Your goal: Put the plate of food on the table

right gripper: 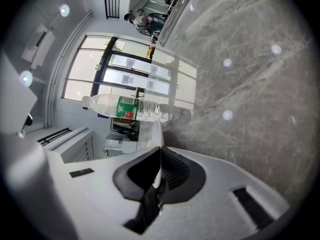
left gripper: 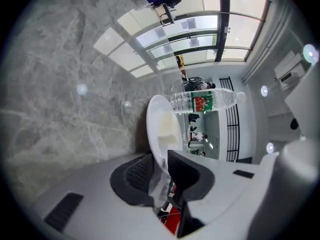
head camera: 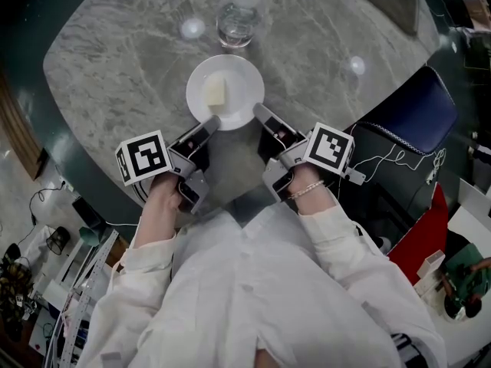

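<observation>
Plate: We carry the white plate [head camera: 238,79] over the grey marble surface [head camera: 115,67], with a pale block of food [head camera: 215,92] near its middle. No view tells us whether its base already touches the surface.
Left hand-held gripper [head camera: 209,123]: It is closed on the plate's near-left rim.
Right hand-held gripper [head camera: 261,113]: It is clamped on the plate's near-right rim.
Why two grips: We judge that holding the plate on both sides of its near edge keeps it level, so the food does not slide.
Water bottle [head camera: 240,15]: It stands just beyond the plate's far edge. We judge the plate should settle short of it.
Head view only: It shows us the whole round plate from above, the food on it, and both grips at once.
Gripper views only: Each shows the thin rim pinched between ribbed dark pads, which the head view hides under the jaws. From these low angles the plate appears edge-on, and the bottle's green and red label shows behind it.
</observation>
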Demonstrator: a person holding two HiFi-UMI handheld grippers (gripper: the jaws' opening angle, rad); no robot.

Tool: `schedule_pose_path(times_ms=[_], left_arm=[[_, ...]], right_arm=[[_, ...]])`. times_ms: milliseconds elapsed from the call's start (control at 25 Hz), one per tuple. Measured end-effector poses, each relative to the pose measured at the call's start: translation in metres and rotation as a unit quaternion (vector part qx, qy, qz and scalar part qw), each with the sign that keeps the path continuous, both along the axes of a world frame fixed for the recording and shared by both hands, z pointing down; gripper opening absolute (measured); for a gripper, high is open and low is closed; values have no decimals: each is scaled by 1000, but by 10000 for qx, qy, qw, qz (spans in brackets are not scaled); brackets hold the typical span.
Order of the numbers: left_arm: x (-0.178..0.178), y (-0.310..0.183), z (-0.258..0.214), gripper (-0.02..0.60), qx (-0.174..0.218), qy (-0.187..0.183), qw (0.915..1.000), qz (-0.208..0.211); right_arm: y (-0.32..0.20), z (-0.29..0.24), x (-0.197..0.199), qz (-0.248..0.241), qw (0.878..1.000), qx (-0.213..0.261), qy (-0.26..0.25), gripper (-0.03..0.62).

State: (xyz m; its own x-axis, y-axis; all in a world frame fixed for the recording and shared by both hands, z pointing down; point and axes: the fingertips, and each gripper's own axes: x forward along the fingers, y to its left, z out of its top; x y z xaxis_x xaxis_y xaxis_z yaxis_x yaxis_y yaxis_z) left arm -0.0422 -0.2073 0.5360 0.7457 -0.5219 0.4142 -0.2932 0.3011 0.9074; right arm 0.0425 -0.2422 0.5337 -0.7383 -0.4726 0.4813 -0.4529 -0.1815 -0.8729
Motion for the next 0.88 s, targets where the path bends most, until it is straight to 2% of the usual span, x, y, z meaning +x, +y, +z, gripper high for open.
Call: schedule_pose_path(times_ms=[160, 320, 600, 760, 880], left_arm=[[-6, 8, 1, 74, -1, -148, 9999, 27], [-17, 8, 4, 74, 110, -314, 9994, -64], [-20, 9, 4, 72, -13, -383, 9991, -198], [-19, 5, 4, 72, 189, -387, 9989, -174], [-18, 4, 4, 72, 186, -403, 9989, -176]], right_arm=[[-2, -1, 2, -80, 9997, 46, 225, 9], [-10, -9, -7, -387, 9976, 524, 249, 9], [-6, -3, -4, -798, 9899, 736, 910, 11], [-6, 1, -2, -1041, 9828, 802, 1300, 11], [-7, 3, -1, -1251, 9731, 924, 1697, 11]])
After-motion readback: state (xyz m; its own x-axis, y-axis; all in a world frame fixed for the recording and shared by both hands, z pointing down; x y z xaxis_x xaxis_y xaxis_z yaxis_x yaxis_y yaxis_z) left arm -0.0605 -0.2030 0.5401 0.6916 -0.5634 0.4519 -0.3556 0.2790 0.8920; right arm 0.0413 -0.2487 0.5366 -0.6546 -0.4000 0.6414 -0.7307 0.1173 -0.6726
